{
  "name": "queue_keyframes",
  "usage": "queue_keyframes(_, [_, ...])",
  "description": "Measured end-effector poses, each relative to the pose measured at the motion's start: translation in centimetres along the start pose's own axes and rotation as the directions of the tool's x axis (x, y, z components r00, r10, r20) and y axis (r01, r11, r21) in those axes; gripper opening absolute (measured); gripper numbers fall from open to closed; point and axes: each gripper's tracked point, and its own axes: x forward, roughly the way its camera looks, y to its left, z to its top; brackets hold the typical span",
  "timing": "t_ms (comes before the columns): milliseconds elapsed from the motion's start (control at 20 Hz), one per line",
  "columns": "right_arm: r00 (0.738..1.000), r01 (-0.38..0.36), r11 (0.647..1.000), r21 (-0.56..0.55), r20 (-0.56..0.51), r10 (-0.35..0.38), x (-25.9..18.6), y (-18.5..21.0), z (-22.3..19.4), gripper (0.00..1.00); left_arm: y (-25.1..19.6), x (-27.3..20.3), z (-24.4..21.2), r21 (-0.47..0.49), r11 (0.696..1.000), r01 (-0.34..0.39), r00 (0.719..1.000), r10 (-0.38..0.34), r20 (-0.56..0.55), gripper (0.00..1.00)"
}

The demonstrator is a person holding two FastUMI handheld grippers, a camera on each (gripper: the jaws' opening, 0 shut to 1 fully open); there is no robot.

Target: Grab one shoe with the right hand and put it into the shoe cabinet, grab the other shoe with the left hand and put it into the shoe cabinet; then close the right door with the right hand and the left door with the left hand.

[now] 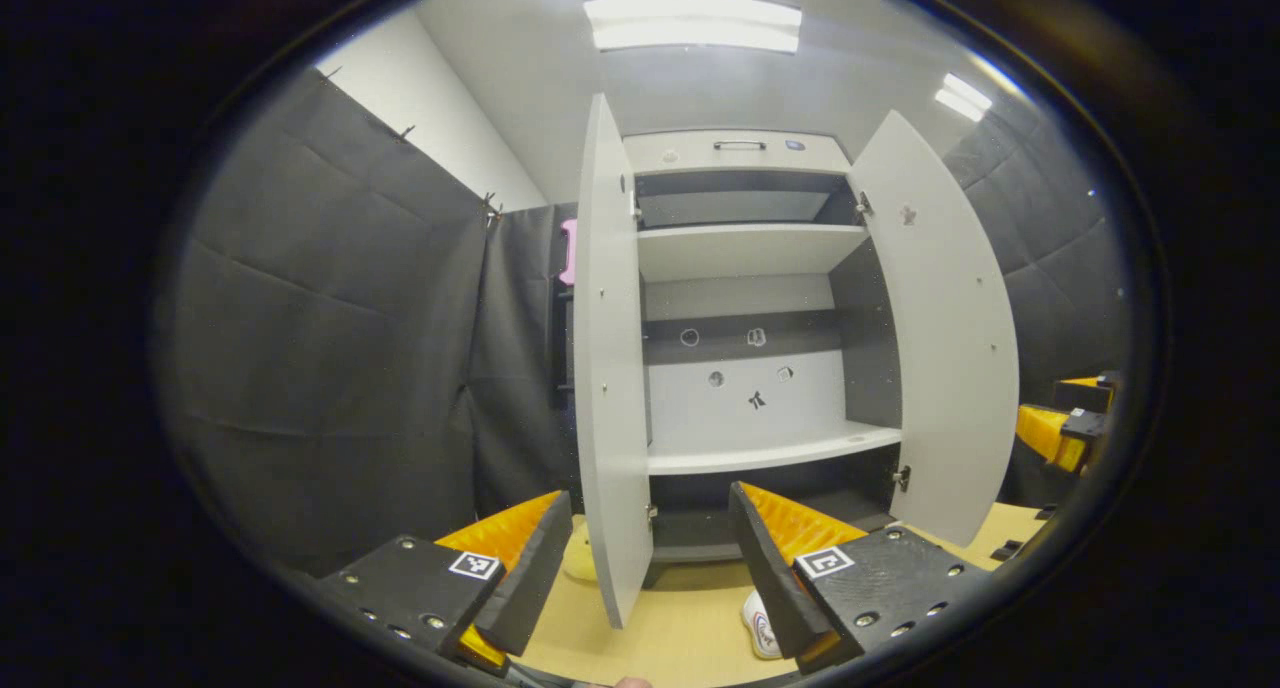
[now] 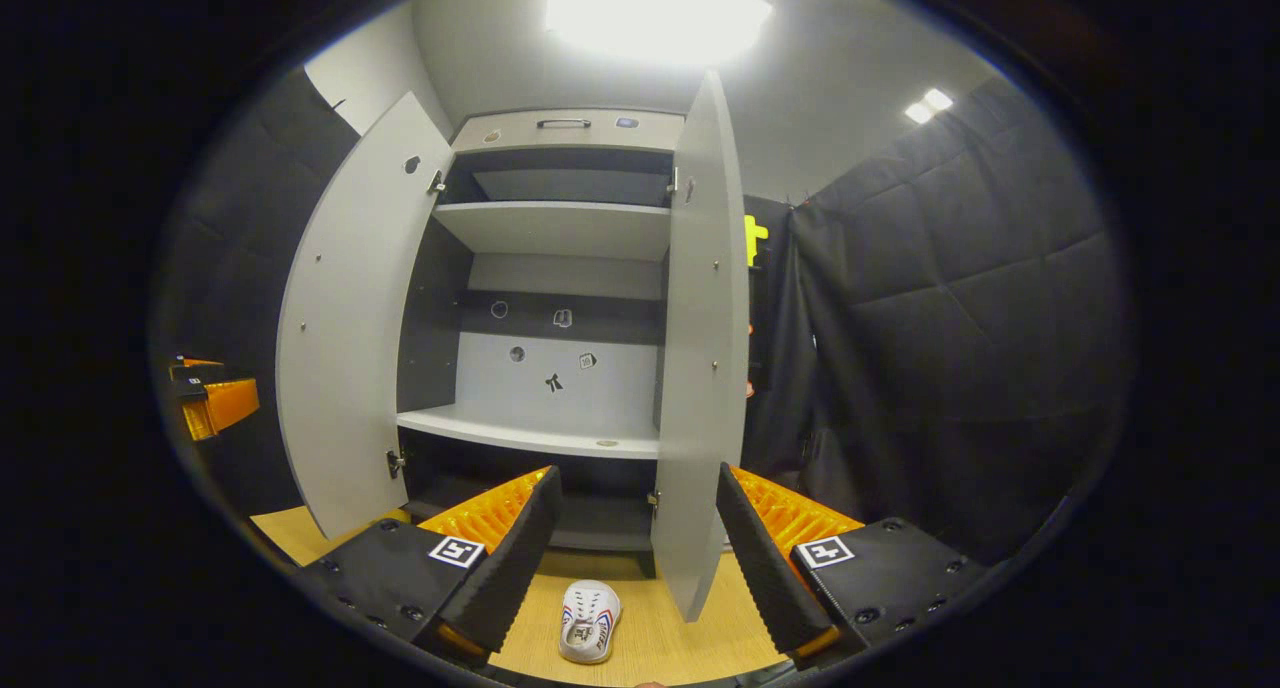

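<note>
In the left gripper view the left gripper [image 1: 640, 558] has its jaws spread wide, with nothing between them and nothing touching either finger. Past them stands the cabinet [image 1: 745, 298] with both doors swung out: the left door [image 1: 608, 368] is edge-on between the two fingers, and the right door [image 1: 940, 328] stands to the right. The cabinet's shelves are bare. On the desk [image 1: 680, 618], a white shoe [image 1: 762, 623] lies just in front of the cabinet, partly hidden behind the gripper's right-hand finger; a pale object [image 1: 578, 553] sits low beside the left door, too hidden to tell what it is. At the far right edge of this view the right gripper [image 1: 1065, 423] shows, well apart from the cabinet; its jaws cannot be judged from here.

In the right gripper view the right gripper [image 2: 635, 558] also has its jaws wide apart and empty. The shoe [image 2: 589, 620] lies on the desk [image 2: 660, 633] between and below the fingers, toe toward the cabinet [image 2: 560, 298], touching neither finger. The right door [image 2: 705, 348] stands edge-on just above the right-hand finger, the left door [image 2: 350, 318] open at left. The left gripper [image 2: 215, 398] shows at the far left edge.
</note>
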Motion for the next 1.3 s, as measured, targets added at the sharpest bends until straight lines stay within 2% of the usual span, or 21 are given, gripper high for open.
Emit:
queue_keyframes(50, [1.0, -0.015, 1.0, -0.005, -0.012, 0.015, 0.7, 0.5, -0.6, 0.97, 0.1, 0.0, -0.1, -0.002, 1.0, -0.003, 1.0, 0.003, -0.005, 0.96])
queue_keyframes(200, [0.995, -0.062, 0.998, -0.002, -0.077, 0.061, 2.9, 2.0, -3.2, 0.97, 0.4, 0.3, -0.6, 0.001, 1.0, -0.016, 1.0, 0.016, -0.018, 0.96])
queue_keyframes(250, [0.992, -0.074, 0.997, 0.01, -0.097, 0.075, 3.7, 2.5, -3.9, 0.98, 0.5, 0.4, -0.7, 0.006, 1.0, -0.023, 1.0, 0.023, -0.02, 0.9])
queue_keyframes(450, [0.977, -0.104, 0.993, 0.057, -0.182, 0.112, 6.6, 3.8, -7.4, 0.98, 1.4, 0.8, -0.5, 0.025, 0.998, -0.054, 0.998, 0.055, -0.014, 0.9])
queue_keyframes(500, [0.97, -0.112, 0.992, 0.059, -0.21, 0.122, 7.4, 4.1, -8.5, 0.98, 1.6, 1.0, -0.5, 0.028, 0.998, -0.06, 0.998, 0.061, -0.013, 0.96])
queue_keyframes(550, [0.961, -0.123, 0.991, 0.06, -0.243, 0.134, 8.1, 4.6, -9.8, 0.97, 1.6, 1.1, -0.5, 0.031, 0.997, -0.066, 0.998, 0.066, -0.014, 0.9])
queue_keyframes(700, [0.925, -0.154, 0.985, 0.075, -0.339, 0.171, 9.8, 5.6, -13.6, 0.98, 1.8, 1.6, -0.9, 0.047, 0.995, -0.086, 0.996, 0.087, -0.026, 0.9])
queue_keyframes(750, [0.91, -0.166, 0.983, 0.084, -0.37, 0.186, 10.2, 6.1, -15.1, 0.98, 2.0, 1.7, -0.9, 0.052, 0.994, -0.096, 0.995, 0.097, -0.027, 0.96])
queue_keyframes(800, [0.894, -0.179, 0.98, 0.092, -0.4, 0.201, 10.6, 6.5, -16.4, 0.98, 1.9, 1.8, -1.1, 0.053, 0.993, -0.102, 0.994, 0.104, -0.029, 0.9])
queue_keyframes(850, [0.875, -0.193, 0.976, 0.098, -0.433, 0.216, 10.9, 7.0, -17.8, 0.98, 1.9, 1.9, -1.1, 0.053, 0.993, -0.107, 0.994, 0.109, -0.031, 0.9])
queue_keyframes(900, [0.857, -0.203, 0.974, 0.104, -0.462, 0.228, 11.3, 7.3, -19.1, 0.98, 1.8, 2.3, -1.3, 0.053, 0.993, -0.11, 0.993, 0.112, -0.035, 0.96])
queue_keyframes(950, [0.84, -0.209, 0.972, 0.105, -0.49, 0.233, 11.5, 7.6, -20.4, 0.98, 1.8, 2.6, -1.4, 0.057, 0.992, -0.115, 0.992, 0.117, -0.038, 0.96])
queue_keyframes(1000, [0.827, -0.214, 0.971, 0.106, -0.51, 0.238, 11.8, 7.9, -21.4, 0.98, 1.9, 2.8, -1.5, 0.062, 0.991, -0.121, 0.992, 0.124, -0.039, 0.9])
queue_keyframes(1100, [0.798, -0.228, 0.968, 0.101, -0.551, 0.245, 12.2, 8.4, -23.6, 0.98, 1.9, 3.1, -1.6, 0.07, 0.989, -0.129, 0.99, 0.132, -0.041, 0.9])
queue_keyframes(1150, [0.781, -0.234, 0.967, 0.101, -0.573, 0.249, 12.3, 8.7, -24.8, 0.98, 1.9, 3.2, -1.6, 0.073, 0.989, -0.132, 0.99, 0.135, -0.041, 0.97])
queue_keyframes(1200, [0.761, -0.24, 0.965, 0.106, -0.596, 0.255, 12.4, 9.0, -25.8, 0.98, 1.8, 3.3, -1.7, 0.077, 0.988, -0.135, 0.989, 0.139, -0.042, 0.97])
queue_keyframes(1250, [0.743, -0.241, 0.964, 0.112, -0.618, 0.258, 12.5, 9.2, -27.0, 0.98, 1.8, 3.5, -1.8, 0.08, 0.987, -0.14, 0.989, 0.143, -0.044, 0.9])
queue_keyframes(1300, [0.721, -0.239, 0.964, 0.117, -0.643, 0.256, 12.5, 9.3, -28.1, 0.97, 1.7, 3.5, -2.0, 0.081, 0.986, -0.143, 0.988, 0.147, -0.047, 0.9])
